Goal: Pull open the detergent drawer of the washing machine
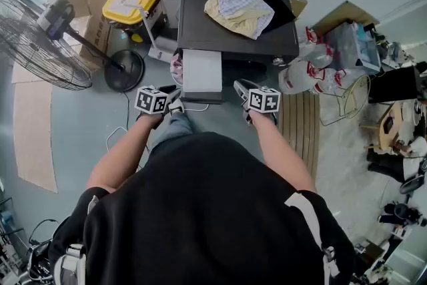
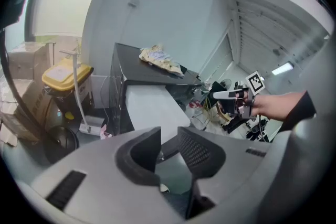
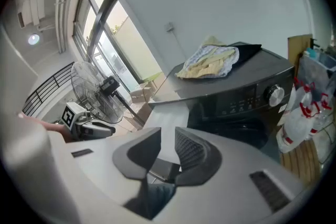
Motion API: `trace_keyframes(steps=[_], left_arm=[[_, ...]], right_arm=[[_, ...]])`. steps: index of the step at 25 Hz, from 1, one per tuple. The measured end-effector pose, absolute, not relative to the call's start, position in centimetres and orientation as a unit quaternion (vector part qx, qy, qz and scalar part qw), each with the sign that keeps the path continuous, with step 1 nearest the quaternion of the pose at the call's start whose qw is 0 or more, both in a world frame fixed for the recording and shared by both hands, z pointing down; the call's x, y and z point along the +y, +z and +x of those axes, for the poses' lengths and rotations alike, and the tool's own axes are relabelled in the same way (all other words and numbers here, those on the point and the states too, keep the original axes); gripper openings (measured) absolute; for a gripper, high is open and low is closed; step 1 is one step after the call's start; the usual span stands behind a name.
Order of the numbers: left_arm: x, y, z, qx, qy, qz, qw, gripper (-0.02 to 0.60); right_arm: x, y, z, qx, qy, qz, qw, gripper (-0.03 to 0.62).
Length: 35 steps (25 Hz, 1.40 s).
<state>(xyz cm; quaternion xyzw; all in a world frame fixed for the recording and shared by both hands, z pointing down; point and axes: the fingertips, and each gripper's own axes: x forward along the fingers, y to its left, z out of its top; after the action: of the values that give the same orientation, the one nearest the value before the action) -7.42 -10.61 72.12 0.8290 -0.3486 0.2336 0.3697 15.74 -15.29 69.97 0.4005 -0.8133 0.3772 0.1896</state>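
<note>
1. The washing machine point(image 1: 220, 33), dark and seen from above, stands against the wall. A heap of crumpled clothes point(image 1: 239, 2) lies on its top.
2. The detergent drawer point(image 1: 202, 73) is pulled well out of the machine's front, at the left of the control panel. It shows as a long pale tray reaching toward the person.
3. The left claw point(image 1: 172, 103) hovers near the drawer's outer end, on its left side and not touching it. Its jaws stand a little apart, with nothing between them.
4. The right claw point(image 1: 243, 91) hangs to the right of the drawer's end, near it but clear of it. Its jaws are also parted by a narrow gap and grip nothing.
5. On the floor left of the machine are a yellow bin point(image 1: 132, 0) and a standing fan point(image 1: 40, 43).
</note>
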Motion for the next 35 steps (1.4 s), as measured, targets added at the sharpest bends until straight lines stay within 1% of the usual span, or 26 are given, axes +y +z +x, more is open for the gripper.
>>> trace_keyframes(steps=[7,13,22,28,35], left_arm=[[-12.7,66.0,-6.0,-0.358,0.2,0.855,0.316,0.103],[-13.7,60.9,-4.5,-0.353,0.173,0.879,0.27,0.103],[-14.9,55.5,-4.4,-0.364,0.147,0.892,0.224,0.103],[-15.5,53.3,-6.0,-0.392,0.126,0.889,0.203,0.103],[-14.5,52.8,-8.0,-0.413,0.109,0.881,0.204,0.103]], right_arm=[[-16.8,64.8,15.0,-0.834,0.341,0.403,0.158,0.078],[-17.4,59.6,13.4,-0.861,0.264,0.399,0.172,0.08],[-17.6,52.6,12.2,-0.89,0.204,0.386,0.132,0.078],[-16.8,51.1,13.2,-0.891,0.189,0.394,0.121,0.078],[-15.5,51.0,13.8,-0.889,0.188,0.4,0.115,0.078]])
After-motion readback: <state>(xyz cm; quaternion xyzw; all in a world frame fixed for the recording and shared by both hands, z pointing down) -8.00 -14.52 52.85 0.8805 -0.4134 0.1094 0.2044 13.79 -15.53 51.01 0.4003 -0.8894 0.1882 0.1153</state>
